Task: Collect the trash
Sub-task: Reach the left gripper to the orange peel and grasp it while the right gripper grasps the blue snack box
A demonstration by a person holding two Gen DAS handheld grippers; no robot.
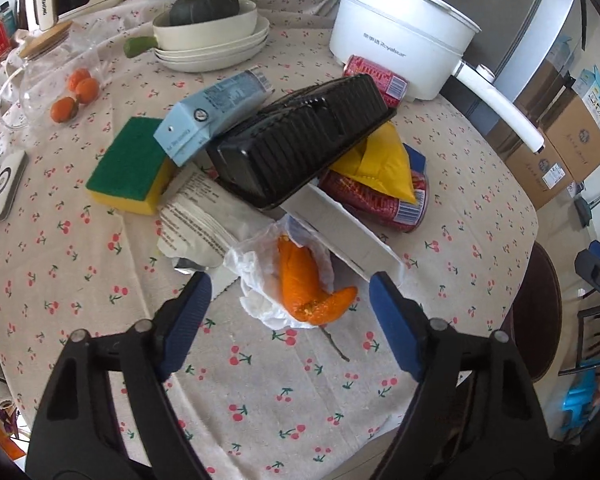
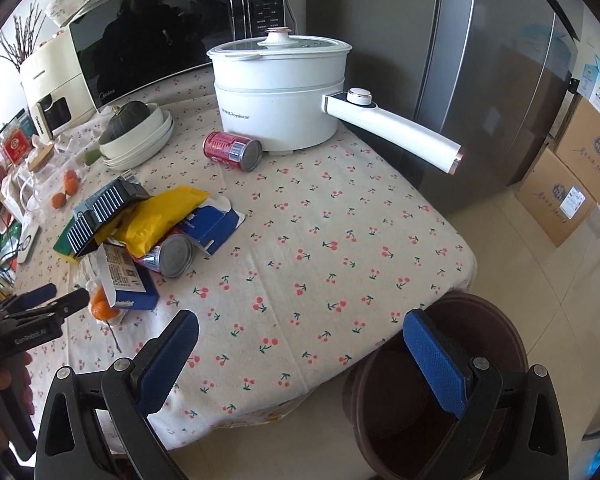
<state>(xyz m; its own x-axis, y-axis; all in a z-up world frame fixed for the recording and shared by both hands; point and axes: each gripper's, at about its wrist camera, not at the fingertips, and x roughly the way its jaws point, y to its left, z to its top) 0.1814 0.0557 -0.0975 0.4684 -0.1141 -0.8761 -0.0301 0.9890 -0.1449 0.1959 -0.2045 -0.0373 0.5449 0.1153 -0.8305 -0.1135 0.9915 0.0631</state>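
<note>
The left gripper is held wide open with nothing in it. Its two blue fingers are ribbed and set on black arms. Just ahead of it, between the fingers, a curled orange peel is seen lying on a crumpled white tissue. A thin twig lies on the cloth right below the peel.

Past the peel, the trash is piled up. A ribbed black plastic tray is laid upside down on top. A pale blue carton is leaned on its left end. A soft yellow pouch is tucked under its right end. Three round red cans are counted: one by the white pot and two under the pouch, partly hidden. A flat white box and a printed paper are half covered by the pile. To the left, a green and yellow sponge is seen.

The right gripper is also held wide open and empty, over the table edge. Below its right finger, a round brown bin is seen on the floor, partly cut off. The table is covered with a cherry-print cloth.
</note>
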